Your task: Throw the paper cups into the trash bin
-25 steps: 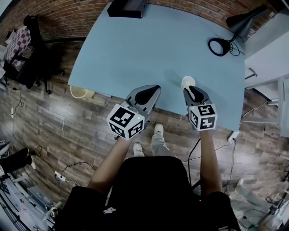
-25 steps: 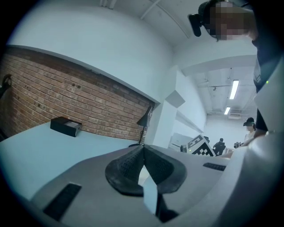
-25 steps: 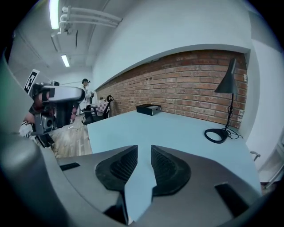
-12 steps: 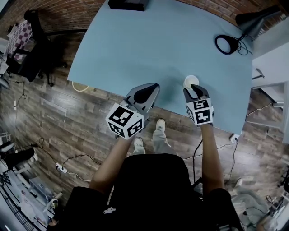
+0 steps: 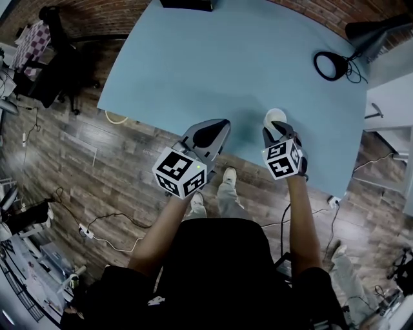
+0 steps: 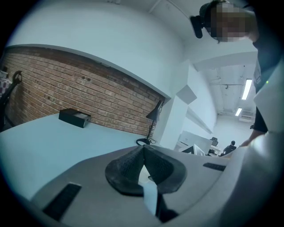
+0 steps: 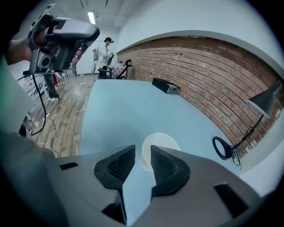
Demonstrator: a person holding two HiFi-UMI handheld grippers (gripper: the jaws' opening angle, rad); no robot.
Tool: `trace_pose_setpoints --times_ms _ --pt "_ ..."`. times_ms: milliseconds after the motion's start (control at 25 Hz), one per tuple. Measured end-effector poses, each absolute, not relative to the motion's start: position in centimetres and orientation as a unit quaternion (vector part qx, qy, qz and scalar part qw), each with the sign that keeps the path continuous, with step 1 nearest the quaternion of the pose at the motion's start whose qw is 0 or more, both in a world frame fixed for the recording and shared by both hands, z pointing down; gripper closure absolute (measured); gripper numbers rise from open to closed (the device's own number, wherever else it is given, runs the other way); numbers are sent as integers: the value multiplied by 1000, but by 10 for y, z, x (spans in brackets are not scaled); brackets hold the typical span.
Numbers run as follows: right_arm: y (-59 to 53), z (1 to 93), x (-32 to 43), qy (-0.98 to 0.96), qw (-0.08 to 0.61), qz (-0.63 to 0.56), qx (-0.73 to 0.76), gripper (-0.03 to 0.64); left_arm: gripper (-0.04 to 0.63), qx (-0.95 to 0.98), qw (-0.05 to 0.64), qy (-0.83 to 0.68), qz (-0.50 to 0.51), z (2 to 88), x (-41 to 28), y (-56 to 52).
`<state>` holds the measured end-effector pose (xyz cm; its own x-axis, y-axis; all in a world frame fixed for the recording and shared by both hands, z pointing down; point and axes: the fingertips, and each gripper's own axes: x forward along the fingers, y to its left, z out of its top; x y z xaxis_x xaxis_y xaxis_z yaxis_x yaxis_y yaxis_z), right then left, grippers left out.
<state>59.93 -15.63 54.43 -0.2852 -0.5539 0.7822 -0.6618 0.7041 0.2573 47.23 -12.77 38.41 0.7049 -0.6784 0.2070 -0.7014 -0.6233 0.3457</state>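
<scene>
A white paper cup stands upright near the front edge of the light blue table. My right gripper points steeply down right behind it. In the right gripper view its jaws have just been opening and stand apart, with the cup just past the tips and not pressed. My left gripper hovers over the table's front edge to the left, and its tips meet with nothing held. The cream rim of the trash bin peeps out from under the table's left edge.
A black box lies at the table's far edge. A black desk lamp with a ring base stands at the back right. An office chair and cables sit on the wooden floor to the left. The person's shoes are under the front edge.
My right gripper has come down and rolled behind the cup, with its marker cube now turned. The left gripper has stayed almost in place.
</scene>
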Motion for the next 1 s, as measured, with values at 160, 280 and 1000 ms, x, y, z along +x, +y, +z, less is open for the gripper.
trace_pose_setpoints --times_ms 160,280,1000 --pt "-154 548 601 -799 475 43 367 538 592 896 204 -392 30 385 472 -126" --pt "-154 548 602 -801 475 38 362 574 592 894 202 -400 28 382 472 -125" --pt "-156 533 593 -842 430 47 322 598 592 867 184 -462 37 368 454 -111"
